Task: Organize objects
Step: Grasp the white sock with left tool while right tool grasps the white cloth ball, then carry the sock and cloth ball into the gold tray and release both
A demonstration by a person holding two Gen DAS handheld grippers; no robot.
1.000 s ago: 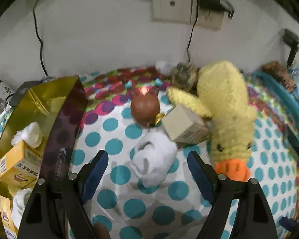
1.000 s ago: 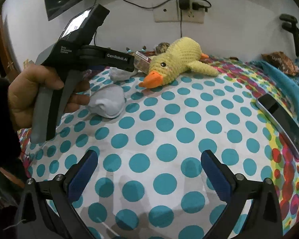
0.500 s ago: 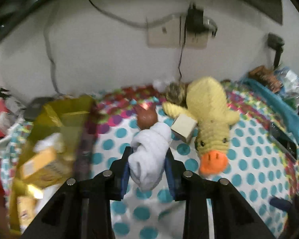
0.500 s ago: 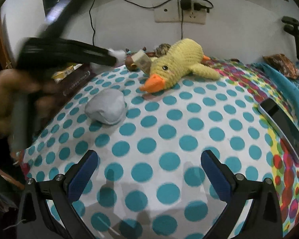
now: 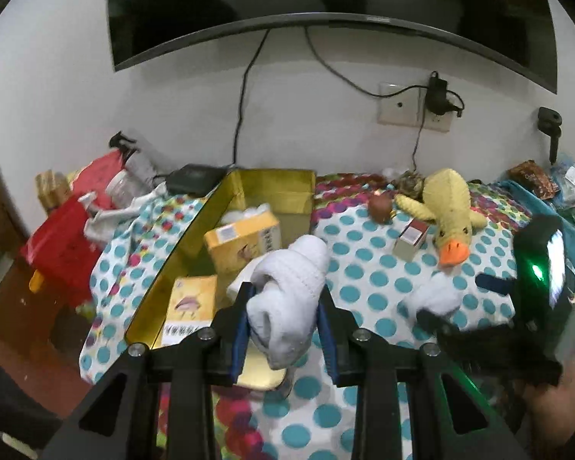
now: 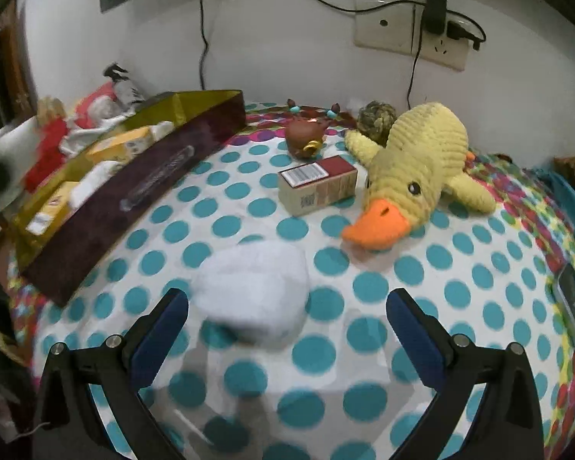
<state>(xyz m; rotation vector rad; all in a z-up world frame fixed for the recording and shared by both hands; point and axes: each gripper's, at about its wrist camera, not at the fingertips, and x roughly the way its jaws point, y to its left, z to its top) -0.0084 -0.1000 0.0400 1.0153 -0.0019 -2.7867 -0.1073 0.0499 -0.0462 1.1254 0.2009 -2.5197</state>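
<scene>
Dim indoor light is falling from ceiling lamps, which are glaring as spots on the dark screen [image 5: 326,7]. Fisheye bending is curving edges; motion blur is smearing the near white bundle [image 6: 253,291].

A white cloth [image 6: 226,115] carries teal polka dots. The plush duck [image 6: 418,153] is yellow with an orange beak; the box [image 5: 195,245] is gold inside, maroon outside.

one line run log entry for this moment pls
left gripper: shut on white sock, near gold box | right gripper: open at grey sock
</scene>
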